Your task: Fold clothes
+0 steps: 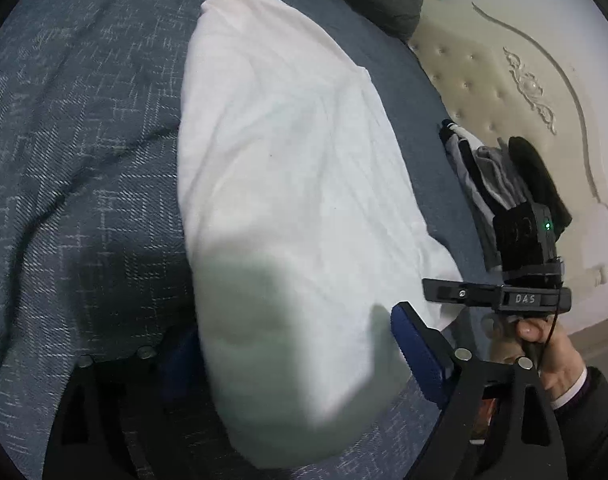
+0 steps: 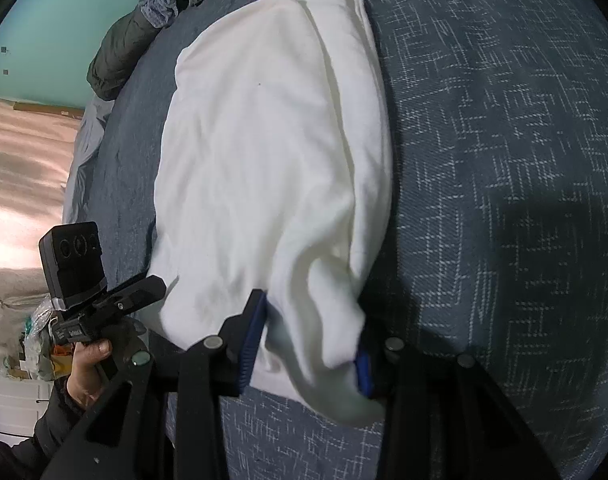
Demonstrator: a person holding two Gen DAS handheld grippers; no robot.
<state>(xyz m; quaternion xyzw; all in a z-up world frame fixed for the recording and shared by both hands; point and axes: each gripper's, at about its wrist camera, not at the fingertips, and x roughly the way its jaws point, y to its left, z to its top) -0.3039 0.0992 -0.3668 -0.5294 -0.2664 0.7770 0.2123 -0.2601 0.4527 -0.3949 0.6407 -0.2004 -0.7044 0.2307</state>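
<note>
- Covering almost the whole view, a bed (image 2: 504,120) with a blue-grey cover of woven white strokes carries everything.
- A cream padded headboard (image 1: 504,92) with buttons and carved ornament stands at the right edge of the bed in the left wrist view.
- A white garment (image 2: 272,168) lies along the bed as a long folded strip, reaching from the far side down to both grippers; its near end is bunched and a little lifted.
- A dark green jacket (image 2: 120,60) lies crumpled at the far edge of the bed, well apart from the garment.
- A small pile of dark and grey clothes (image 1: 500,176) rests near the headboard, beside the garment but not touching it.
- The left gripper (image 1: 300,356) has its jaws spread wide. The near end of the garment hangs between them, blurred; it reaches the right blue pad (image 1: 418,356), but the left pad is not pressing on it.
- The right gripper (image 2: 308,344) has its jaws closed on a thick fold of the garment's near corner, the cloth bulging out between the two blue pads.
- A hand (image 1: 552,356) in a dark sleeve holds the right gripper's handle.
</note>
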